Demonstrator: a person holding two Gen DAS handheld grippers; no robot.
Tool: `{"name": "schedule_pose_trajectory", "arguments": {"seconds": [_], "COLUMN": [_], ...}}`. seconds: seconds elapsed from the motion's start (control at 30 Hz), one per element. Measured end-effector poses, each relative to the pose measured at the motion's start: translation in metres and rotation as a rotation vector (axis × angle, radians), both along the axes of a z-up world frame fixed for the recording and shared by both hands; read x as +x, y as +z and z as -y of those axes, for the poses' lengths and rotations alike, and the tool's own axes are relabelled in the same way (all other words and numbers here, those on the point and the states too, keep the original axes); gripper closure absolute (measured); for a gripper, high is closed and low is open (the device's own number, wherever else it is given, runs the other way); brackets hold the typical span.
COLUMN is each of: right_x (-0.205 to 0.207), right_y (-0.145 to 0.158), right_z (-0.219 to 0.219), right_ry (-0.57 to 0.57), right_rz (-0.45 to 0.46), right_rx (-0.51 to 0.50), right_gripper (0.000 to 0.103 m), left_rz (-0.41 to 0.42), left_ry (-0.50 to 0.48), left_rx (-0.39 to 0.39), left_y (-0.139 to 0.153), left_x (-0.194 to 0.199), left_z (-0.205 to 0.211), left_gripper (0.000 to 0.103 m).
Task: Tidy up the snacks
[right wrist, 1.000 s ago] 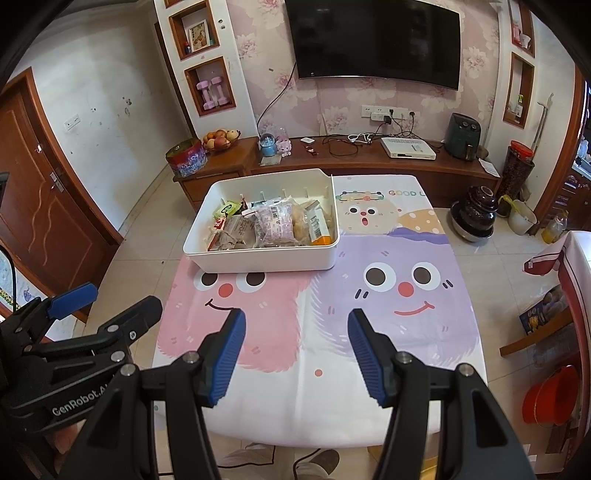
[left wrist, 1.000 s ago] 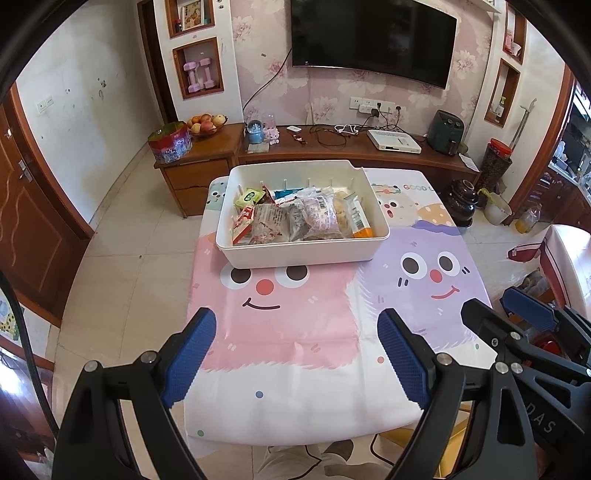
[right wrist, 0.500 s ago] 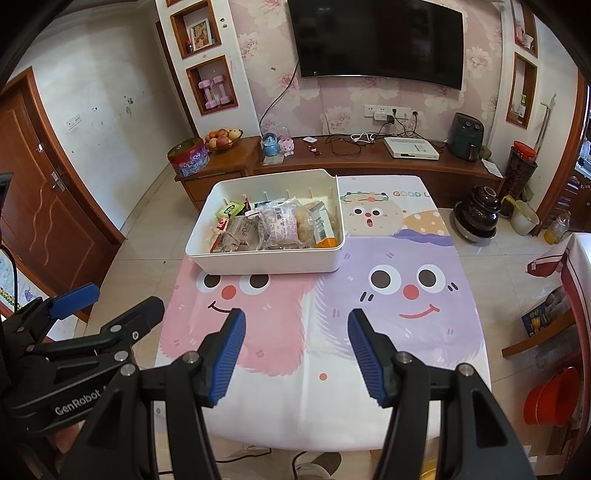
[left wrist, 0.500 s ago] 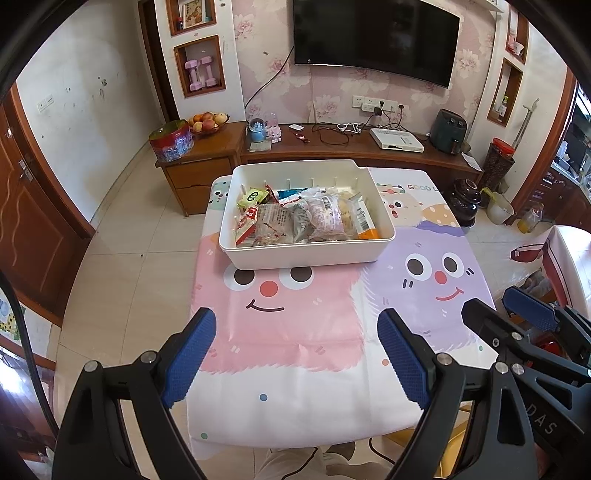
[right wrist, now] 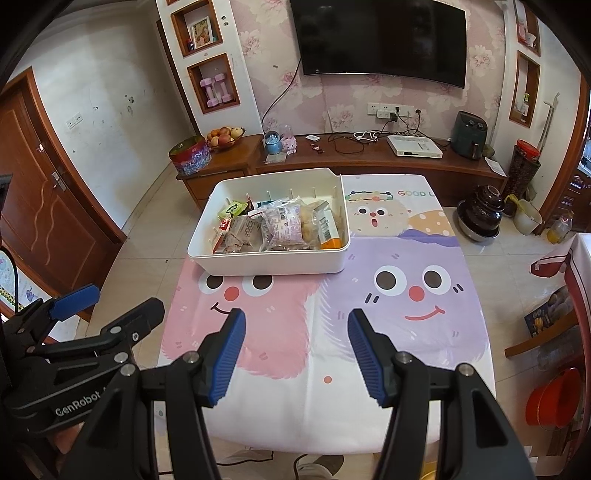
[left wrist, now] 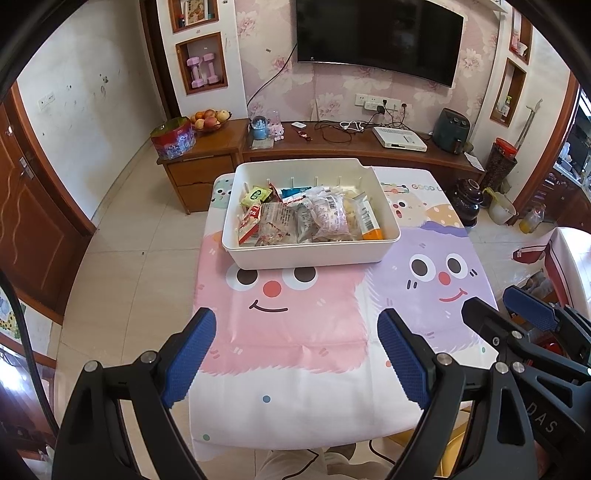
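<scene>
Left wrist view: left gripper [left wrist: 295,358] spread wide, holding nothing, above tablecloth [left wrist: 295,384]. Snack packets [left wrist: 306,219] all inside white bin [left wrist: 314,254] at table's far-left; none loose on cloth.

Right wrist view: right gripper [right wrist: 295,354] agape, empty. Bin's long axis runs left-right; orange-ended packet [right wrist: 328,230] points toward camera. Fits packed-and-done or pre-sorting alike.

wall television [left wrist: 380,35], fruit bowl [left wrist: 209,119], pink dumbbells [left wrist: 202,71]
</scene>
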State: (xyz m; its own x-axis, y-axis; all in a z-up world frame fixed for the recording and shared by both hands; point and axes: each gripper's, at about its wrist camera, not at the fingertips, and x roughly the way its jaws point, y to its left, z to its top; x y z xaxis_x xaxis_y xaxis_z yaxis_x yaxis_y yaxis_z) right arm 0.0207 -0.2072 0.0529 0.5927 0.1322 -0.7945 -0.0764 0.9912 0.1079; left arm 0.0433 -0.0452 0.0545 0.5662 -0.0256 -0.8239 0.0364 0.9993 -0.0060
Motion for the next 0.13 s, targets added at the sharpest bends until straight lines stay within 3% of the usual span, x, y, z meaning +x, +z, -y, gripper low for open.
{"name": "schedule_pose_trajectory", "arguments": {"seconds": [0.13], "right_x": [0.0013], "right_y": [-0.0002], "right_z": [0.0009], "right_ry": [-0.002], "right_rz": [0.000], "right_rx": [0.001], "right_gripper": [0.045], "left_rz": [-0.002], "left_ry": [-0.002], "left_rx": [-0.002], "left_y": [0.0017], "left_x": [-0.0017], "left_z": [-0.0024], "left_gripper": [0.015]}}
